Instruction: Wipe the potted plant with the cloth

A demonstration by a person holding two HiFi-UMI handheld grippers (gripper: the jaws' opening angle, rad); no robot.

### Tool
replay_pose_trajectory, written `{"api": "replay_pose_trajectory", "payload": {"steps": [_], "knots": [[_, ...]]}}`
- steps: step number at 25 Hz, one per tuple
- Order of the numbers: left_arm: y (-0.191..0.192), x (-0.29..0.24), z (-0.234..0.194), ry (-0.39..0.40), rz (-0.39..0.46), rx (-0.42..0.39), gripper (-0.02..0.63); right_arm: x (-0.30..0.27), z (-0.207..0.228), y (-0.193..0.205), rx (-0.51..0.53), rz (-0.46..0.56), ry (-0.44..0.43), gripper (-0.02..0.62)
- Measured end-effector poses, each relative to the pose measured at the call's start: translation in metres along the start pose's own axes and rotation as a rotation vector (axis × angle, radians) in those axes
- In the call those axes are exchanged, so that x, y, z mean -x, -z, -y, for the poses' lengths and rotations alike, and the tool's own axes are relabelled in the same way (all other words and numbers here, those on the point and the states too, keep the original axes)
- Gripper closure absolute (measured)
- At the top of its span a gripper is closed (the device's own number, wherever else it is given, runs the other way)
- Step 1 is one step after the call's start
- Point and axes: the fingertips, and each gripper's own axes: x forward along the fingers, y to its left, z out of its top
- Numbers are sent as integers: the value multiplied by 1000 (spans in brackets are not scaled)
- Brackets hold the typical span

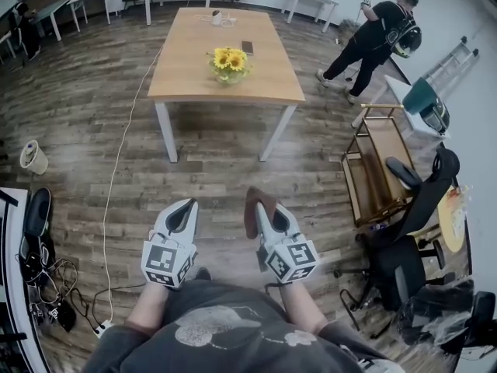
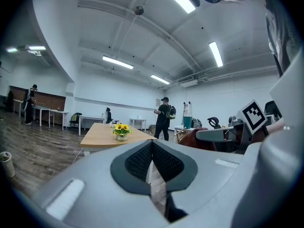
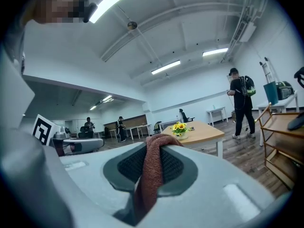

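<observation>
Two grippers sit low in the head view, the left gripper (image 1: 183,207) bare and the right gripper (image 1: 268,208) carrying a reddish-brown cloth (image 1: 255,212), while the potted plant (image 1: 229,62) with yellow flowers stands well apart on the wooden table (image 1: 186,80). The left gripper view shows its jaws pressed together on nothing, the plant far ahead. The right gripper view shows jaws clamped on the cloth draped over their tips.
</observation>
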Motion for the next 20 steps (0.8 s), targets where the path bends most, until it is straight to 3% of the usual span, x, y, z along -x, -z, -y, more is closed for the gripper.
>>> {"api": "replay_pose_trajectory", "payload": {"steps": [6, 14, 20], "knots": [[0, -10, -23, 50, -6, -12, 586, -10, -1, 9, -15, -13, 66, 552], [14, -10, -37, 63, -26, 37, 586, -2, 6, 27, -40, -50, 135, 551], [19, -23, -44, 56, -41, 23, 586, -29, 19, 34, -75, -46, 117, 551]]}}
